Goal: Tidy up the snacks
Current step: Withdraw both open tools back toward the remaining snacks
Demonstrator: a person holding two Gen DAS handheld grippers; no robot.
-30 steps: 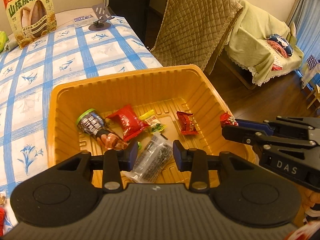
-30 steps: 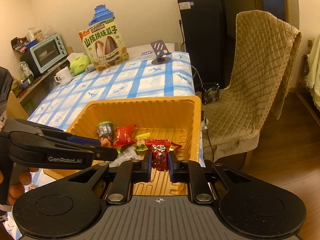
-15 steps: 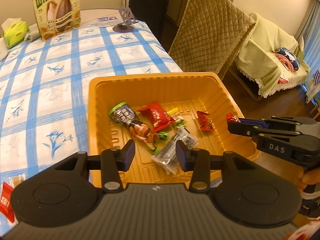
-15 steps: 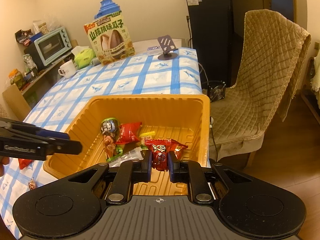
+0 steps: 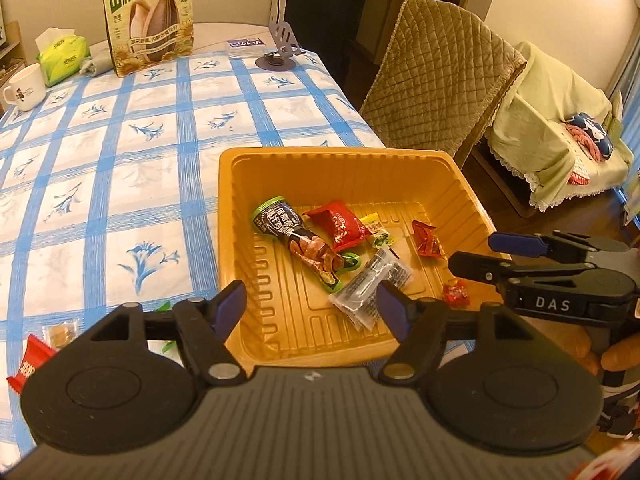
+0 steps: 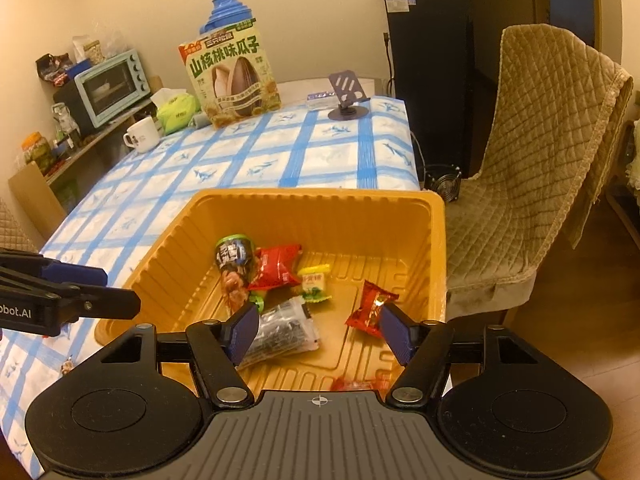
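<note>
While both tools' jaws are opening with nothing gripped, right tool point(image 6: 316, 334) and left tool point(image 5: 312, 306) hang over the orange tray point(image 5: 340, 168) on the worktop point(image 5: 120, 160), snack packets point(image 5: 344, 228) lying inside.

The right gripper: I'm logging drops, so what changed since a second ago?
The right gripper, shut on a red snack packet a second ago, is opening; the packet now lies free in the orange tray. The left gripper is opening too, with nothing between its fingers. The other snacks in the tray stayed put.
</note>
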